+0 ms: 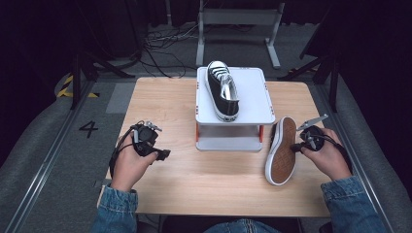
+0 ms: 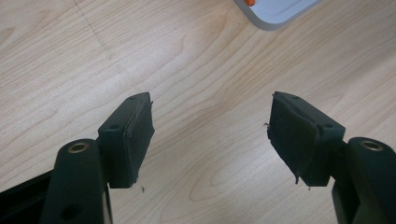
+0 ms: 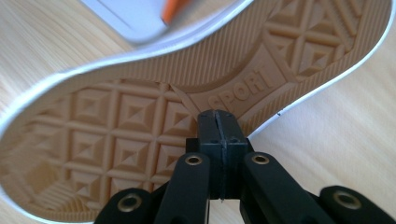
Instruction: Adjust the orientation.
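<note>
From above, the tipped shoe (image 1: pixel 281 151) lies on its side beside the white stand (image 1: pixel 252 97), the right gripper (image 1: pixel 294 147) against its sole; a push could topple it. The left gripper (image 2: pixel 210 133) hangs wide apart over bare table (image 2: pixel 70 60). The right gripper's (image 3: pixel 218 126) jaws are pressed together on nothing, so they may skid off the sole (image 3: pixel 116 126).

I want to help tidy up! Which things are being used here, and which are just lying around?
In use:
shoe on its side
right gripper, fingers shut against the sole
shoe on the stand
white stand

Lying about:
cables on the floor
</note>
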Action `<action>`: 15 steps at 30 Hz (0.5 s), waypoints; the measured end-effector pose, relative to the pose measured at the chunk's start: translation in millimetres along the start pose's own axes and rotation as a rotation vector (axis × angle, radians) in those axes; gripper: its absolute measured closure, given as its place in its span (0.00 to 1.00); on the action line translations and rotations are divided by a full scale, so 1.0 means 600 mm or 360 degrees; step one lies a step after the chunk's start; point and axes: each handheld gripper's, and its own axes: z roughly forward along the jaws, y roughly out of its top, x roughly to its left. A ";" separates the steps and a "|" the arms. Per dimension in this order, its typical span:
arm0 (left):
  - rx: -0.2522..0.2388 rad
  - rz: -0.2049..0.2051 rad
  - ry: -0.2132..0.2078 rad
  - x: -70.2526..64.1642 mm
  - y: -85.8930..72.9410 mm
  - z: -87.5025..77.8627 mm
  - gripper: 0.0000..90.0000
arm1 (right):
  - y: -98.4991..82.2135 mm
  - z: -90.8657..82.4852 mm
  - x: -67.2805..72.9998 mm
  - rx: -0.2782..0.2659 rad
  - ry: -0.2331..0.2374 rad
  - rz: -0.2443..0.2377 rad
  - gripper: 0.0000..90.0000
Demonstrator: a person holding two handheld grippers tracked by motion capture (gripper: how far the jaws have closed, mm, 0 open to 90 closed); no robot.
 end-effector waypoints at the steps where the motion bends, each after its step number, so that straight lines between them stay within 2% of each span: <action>1: -0.0003 0.0004 0.0003 0.000 0.002 0.000 0.35 | -0.005 0.004 -0.003 0.0016 -0.0002 0.0012 1.00; 4: -0.0022 0.0012 -0.0019 -0.001 0.009 0.001 0.35 | -0.025 0.014 -0.020 0.0012 -0.0010 0.0069 1.00; 7: -0.0011 0.0042 -0.0032 -0.004 0.015 0.008 0.36 | -0.040 0.014 -0.034 0.0008 0.0015 0.0137 1.00; 9: -0.0009 0.0046 -0.0045 -0.005 0.019 0.011 0.36 | -0.048 0.015 -0.039 -0.0029 0.0055 0.0182 1.00; 10: -0.0009 0.0046 -0.0045 -0.005 0.019 0.011 0.36 | -0.048 0.015 -0.039 -0.0029 0.0055 0.0182 1.00; 12: -0.0016 0.0055 -0.0050 -0.005 0.023 0.013 0.35 | -0.054 0.028 -0.037 0.0040 0.0033 0.0158 1.00; 13: -0.0018 0.0058 -0.0048 -0.005 0.023 0.013 0.35 | -0.054 0.027 -0.037 0.0047 0.0040 0.0157 1.00; 15: -0.0015 0.0063 -0.0047 -0.004 0.022 0.012 0.35 | -0.054 0.018 -0.038 0.0013 0.0026 0.0160 1.00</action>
